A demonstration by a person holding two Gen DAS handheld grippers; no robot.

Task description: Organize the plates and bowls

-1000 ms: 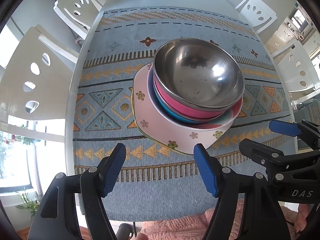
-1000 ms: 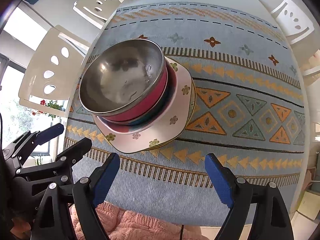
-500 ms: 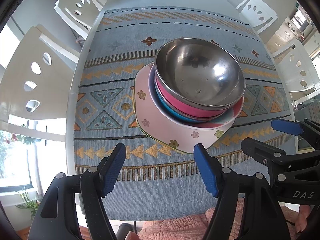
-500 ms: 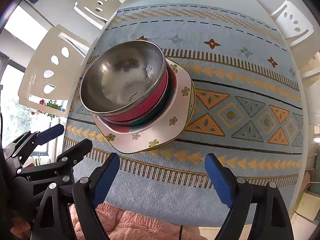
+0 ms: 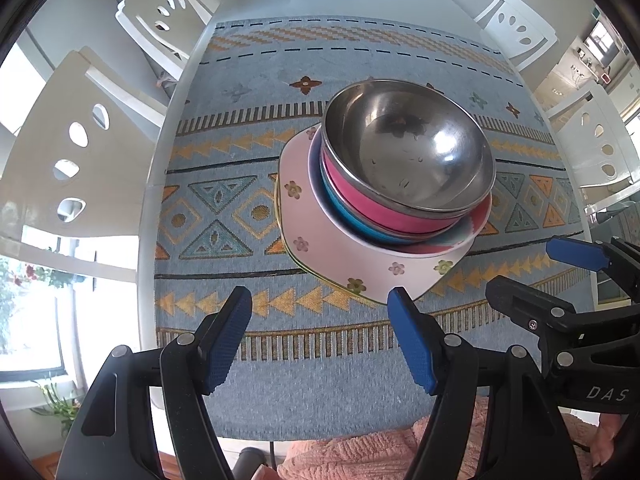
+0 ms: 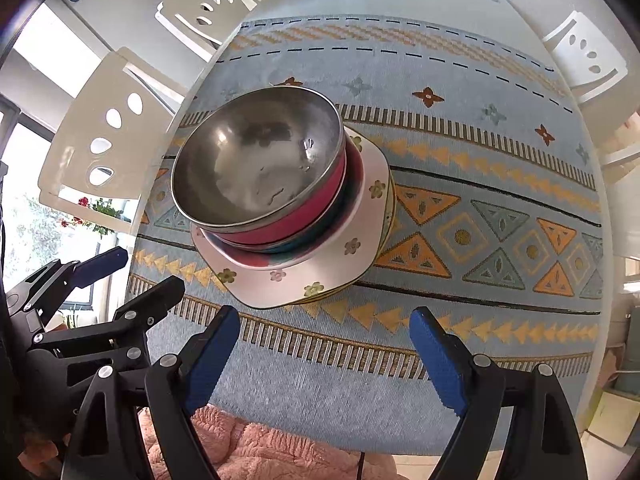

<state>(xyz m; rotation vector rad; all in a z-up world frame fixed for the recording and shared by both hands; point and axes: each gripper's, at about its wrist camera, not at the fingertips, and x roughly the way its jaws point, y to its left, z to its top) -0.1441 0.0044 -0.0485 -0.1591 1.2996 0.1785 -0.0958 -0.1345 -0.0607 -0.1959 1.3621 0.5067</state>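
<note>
Nothing moved since earlier: we see steel bowl (image 5: 408, 152) nested atop pink bowl (image 5: 380, 212), on floral plate (image 5: 320, 248), compact; left tool (image 5: 320, 340), right tool (image 6: 324, 354) gaping, empty

Two hand-held clamp tools, built of matte black plastic. The left tool (image 5: 320, 340) carries two angular black fingers tipped with ribbed blue pads (image 5: 412, 344), each finger pinned by round silver rivets (image 5: 185, 339). The right tool (image 6: 324, 356) matches it: black arms, blue textured pads (image 6: 436, 356), silver rivets (image 6: 482, 360). White letters "DAS" (image 5: 606, 394) mark its black housing, seen from the left camera. Fuzzy salmon-pink clothing (image 6: 256, 452) covers the person below both tools.
</note>
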